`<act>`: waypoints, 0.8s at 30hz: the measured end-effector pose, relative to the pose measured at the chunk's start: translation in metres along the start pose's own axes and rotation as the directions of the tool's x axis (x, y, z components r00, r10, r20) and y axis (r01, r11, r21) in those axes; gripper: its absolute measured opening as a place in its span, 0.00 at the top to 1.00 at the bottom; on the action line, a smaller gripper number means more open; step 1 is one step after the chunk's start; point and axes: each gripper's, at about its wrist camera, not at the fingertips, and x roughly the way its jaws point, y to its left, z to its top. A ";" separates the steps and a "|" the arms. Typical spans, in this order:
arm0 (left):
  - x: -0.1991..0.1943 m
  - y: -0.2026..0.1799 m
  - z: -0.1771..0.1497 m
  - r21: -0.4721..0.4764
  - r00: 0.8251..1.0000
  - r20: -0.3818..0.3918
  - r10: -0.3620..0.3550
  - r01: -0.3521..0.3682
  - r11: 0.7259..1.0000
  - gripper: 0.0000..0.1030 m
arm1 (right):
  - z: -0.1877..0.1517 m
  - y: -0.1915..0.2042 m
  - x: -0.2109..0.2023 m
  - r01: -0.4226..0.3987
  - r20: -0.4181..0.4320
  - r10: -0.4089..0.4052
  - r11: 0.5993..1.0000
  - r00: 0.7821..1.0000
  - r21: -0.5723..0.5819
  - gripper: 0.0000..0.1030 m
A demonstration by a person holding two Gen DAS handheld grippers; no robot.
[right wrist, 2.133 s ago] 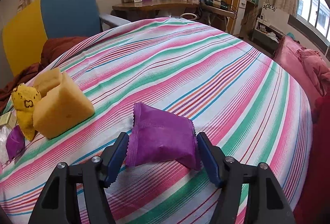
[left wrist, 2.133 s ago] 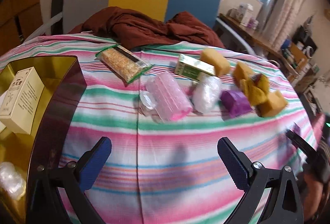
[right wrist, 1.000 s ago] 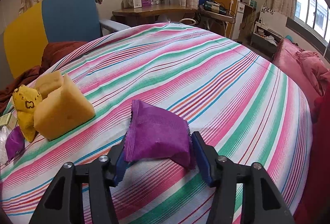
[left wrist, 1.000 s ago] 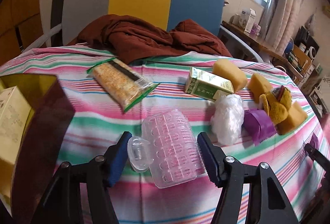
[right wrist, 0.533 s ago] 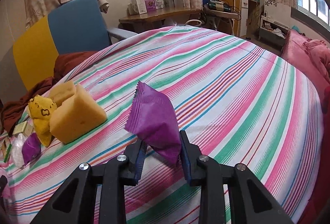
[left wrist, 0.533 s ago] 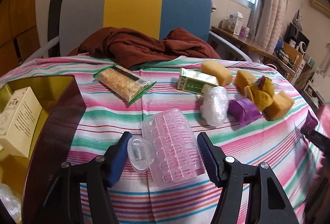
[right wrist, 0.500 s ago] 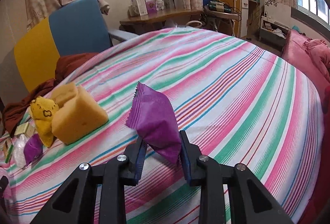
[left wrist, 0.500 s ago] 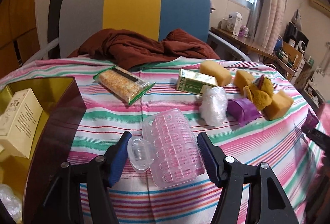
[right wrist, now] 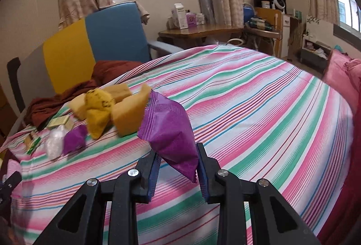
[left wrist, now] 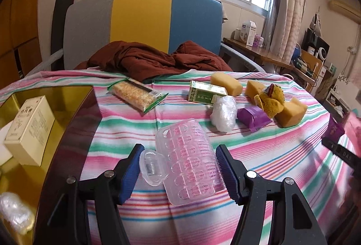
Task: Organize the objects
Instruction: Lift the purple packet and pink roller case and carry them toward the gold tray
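Note:
My left gripper (left wrist: 178, 168) is shut on a clear pink plastic case (left wrist: 187, 161) and holds it above the striped tablecloth (left wrist: 259, 154). A gold tray (left wrist: 58, 114) at the left holds a cream box (left wrist: 30, 130) and a clear wrapped item (left wrist: 13, 211). My right gripper (right wrist: 177, 170) is shut on a purple packet (right wrist: 169, 130), lifted off the cloth. On the cloth lie a cracker pack (left wrist: 137, 94), a green box (left wrist: 206, 92), yellow sponges (left wrist: 225, 80), a yellow plush (left wrist: 270, 98), a clear wrapped bundle (left wrist: 223, 114) and a second purple packet (left wrist: 252, 117).
A grey, yellow and blue chair (left wrist: 142, 26) with a brown garment (left wrist: 153, 60) stands behind the table. A wooden desk (right wrist: 203, 30) with boxes is at the back right. A red cushion (right wrist: 343, 80) lies past the table's right edge.
My left gripper closed on the pink case and lifted it. My right gripper closed on the purple packet, raised it and swung left toward the other items.

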 end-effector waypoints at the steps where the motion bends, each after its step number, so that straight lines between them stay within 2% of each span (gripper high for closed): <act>1: -0.001 0.002 -0.002 -0.006 1.000 -0.004 -0.003 0.003 1.000 0.36 | -0.003 0.004 -0.002 -0.015 -0.009 0.015 1.000 1.000 0.001 0.71; 6: -0.010 0.010 -0.010 -0.029 1.000 -0.003 -0.009 0.009 1.000 0.36 | -0.024 0.028 -0.016 -0.114 -0.047 0.115 0.993 0.992 0.028 0.71; 11: -0.026 0.013 -0.015 -0.023 1.000 0.017 -0.019 0.020 1.000 0.36 | -0.044 0.066 -0.036 -0.213 -0.078 0.213 0.977 0.974 0.013 0.71; 19: -0.074 0.029 -0.013 -0.021 0.994 0.063 -0.092 0.093 0.995 0.36 | -0.064 0.123 -0.068 -0.326 -0.122 0.318 0.944 0.940 -0.055 0.71; 24: -0.105 0.059 -0.016 -0.052 0.993 0.082 -0.090 0.094 0.994 0.36 | -0.072 0.154 -0.089 -0.388 -0.136 0.376 0.918 0.917 -0.080 0.71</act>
